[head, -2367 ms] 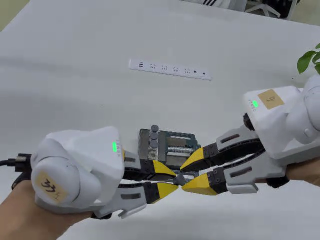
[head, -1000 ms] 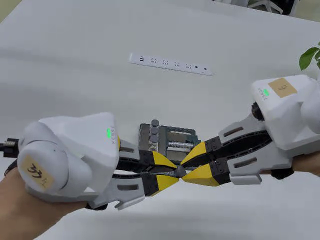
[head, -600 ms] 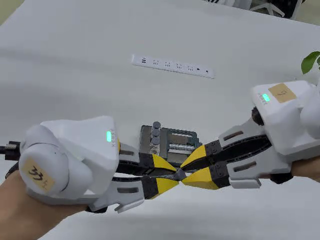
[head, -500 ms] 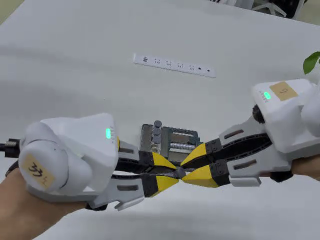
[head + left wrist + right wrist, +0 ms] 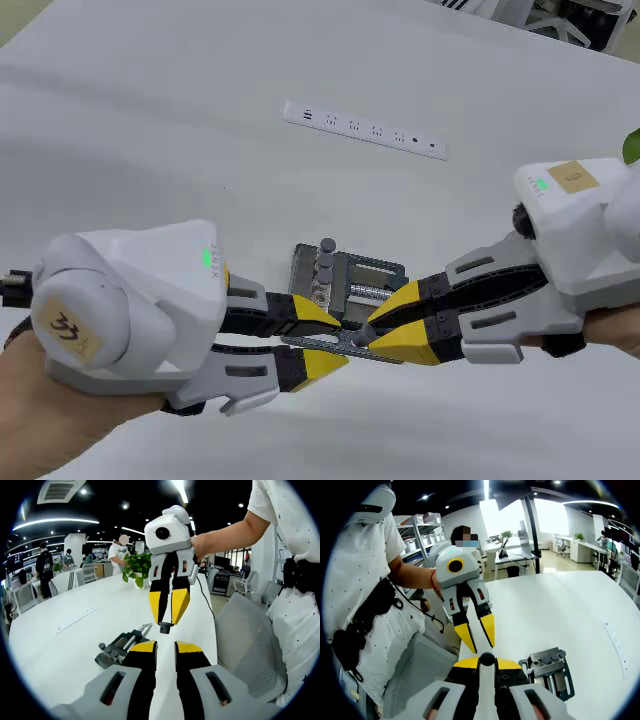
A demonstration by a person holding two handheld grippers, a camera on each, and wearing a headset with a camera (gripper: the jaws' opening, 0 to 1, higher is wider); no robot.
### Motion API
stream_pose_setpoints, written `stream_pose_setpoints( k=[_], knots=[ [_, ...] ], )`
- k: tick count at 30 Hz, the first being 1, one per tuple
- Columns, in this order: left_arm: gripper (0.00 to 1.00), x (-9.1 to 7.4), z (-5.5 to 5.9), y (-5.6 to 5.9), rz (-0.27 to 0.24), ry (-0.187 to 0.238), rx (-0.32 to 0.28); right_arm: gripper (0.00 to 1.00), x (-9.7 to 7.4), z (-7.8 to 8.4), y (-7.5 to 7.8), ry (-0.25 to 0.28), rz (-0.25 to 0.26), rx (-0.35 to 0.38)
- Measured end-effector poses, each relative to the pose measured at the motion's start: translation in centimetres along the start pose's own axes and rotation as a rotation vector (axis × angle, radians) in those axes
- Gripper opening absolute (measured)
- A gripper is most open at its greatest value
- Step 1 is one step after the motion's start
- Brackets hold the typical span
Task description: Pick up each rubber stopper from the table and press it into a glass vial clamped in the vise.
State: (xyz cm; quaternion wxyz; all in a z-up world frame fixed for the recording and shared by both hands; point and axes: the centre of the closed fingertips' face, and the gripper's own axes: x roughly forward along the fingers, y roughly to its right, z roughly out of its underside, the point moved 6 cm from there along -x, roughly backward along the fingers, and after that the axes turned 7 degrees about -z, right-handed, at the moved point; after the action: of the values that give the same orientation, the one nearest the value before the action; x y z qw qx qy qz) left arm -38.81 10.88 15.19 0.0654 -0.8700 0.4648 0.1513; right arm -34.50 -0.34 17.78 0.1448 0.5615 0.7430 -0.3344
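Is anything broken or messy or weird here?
Nothing is spilled or broken. The vise sits flat on the table, its vials in a row. One odd bit: the right claw pinches a grey stopper by its very tips, up in the air facing the open left claw, not over the vise.

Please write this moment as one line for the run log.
left tongs: open | right tongs: shut on rubber stopper, held before left tongs | vise: on table, holds stoppered vials
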Motion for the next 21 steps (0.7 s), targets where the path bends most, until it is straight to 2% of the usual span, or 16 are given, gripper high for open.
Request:
stream_pose_setpoints(
  k=[3,7,17,19,21],
  knots=[
    [0.13,-0.7,0.8,-0.6,-0.033,0.0,-0.025,0.05,-0.1,-0.5,0.7,0.037,-0.005,0.039],
    [0.18,-1.7,1.9,-1.0,-0.073,0.006,-0.049,0.05,0.1,-1.0,1.8,0.048,0.005,0.07],
    [0.34,-3.7,4.6,-1.6,-0.157,-0.003,-0.112,0.05,1.8,-1.9,4.8,-0.014,0.061,0.11],
    [0.38,-3.9,5.0,-1.7,-0.177,-0.003,-0.114,0.05,2.2,-1.9,5.4,-0.046,0.079,0.121],
    [0.41,-4.1,5.2,-1.9,-0.188,-0.004,-0.128,0.05,2.5,-1.5,6.3,-0.107,0.112,0.116]
  ],
)
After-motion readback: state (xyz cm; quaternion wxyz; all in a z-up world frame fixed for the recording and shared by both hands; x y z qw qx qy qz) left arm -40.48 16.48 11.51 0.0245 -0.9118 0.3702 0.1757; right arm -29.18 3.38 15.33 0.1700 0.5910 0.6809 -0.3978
